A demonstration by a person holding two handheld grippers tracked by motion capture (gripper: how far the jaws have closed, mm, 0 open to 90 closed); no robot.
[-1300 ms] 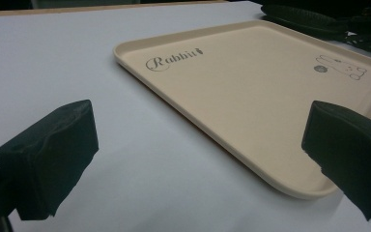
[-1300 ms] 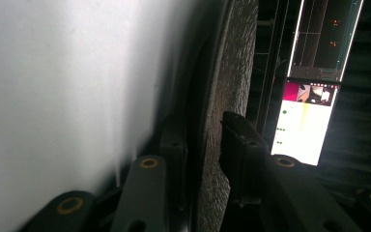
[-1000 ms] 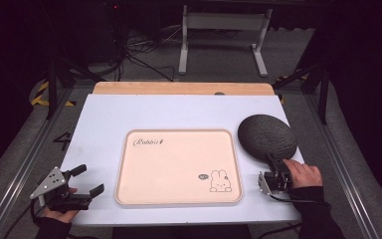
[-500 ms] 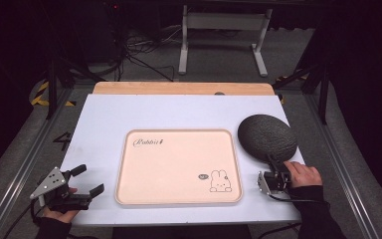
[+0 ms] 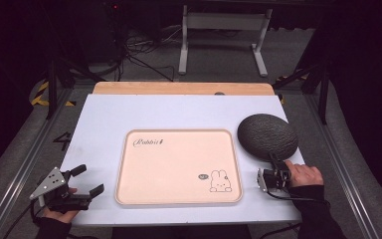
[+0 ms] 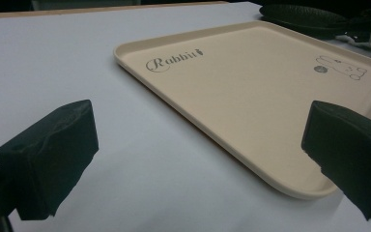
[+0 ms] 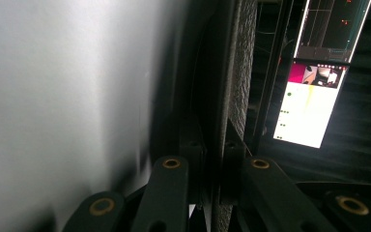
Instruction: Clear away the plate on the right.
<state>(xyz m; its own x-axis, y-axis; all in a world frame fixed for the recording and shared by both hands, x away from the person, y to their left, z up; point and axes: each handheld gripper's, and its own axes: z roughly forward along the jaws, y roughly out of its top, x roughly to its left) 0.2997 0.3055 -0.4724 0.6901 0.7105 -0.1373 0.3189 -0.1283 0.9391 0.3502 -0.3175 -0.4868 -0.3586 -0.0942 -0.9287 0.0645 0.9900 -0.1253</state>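
A dark grey, rough-textured bowl (image 5: 267,136) lies upside down on the white table, just right of a beige tray (image 5: 179,169) printed with "Rabbit" and a bunny. My right gripper (image 5: 273,160) comes in from the near side and is shut on the bowl's near rim. In the right gripper view the jaws (image 7: 215,150) stand almost together with the thin textured rim (image 7: 244,72) between them. My left gripper (image 5: 89,179) rests open near the table's front left corner, apart from the tray. Its wide-spread pads (image 6: 53,154) frame the tray's near corner (image 6: 251,87).
The white table top (image 5: 109,124) has a wooden strip (image 5: 179,88) along its far edge. Metal stand legs (image 5: 219,35) and cables lie on the floor behind. A lit screen (image 7: 311,101) shows beyond the bowl in the right gripper view.
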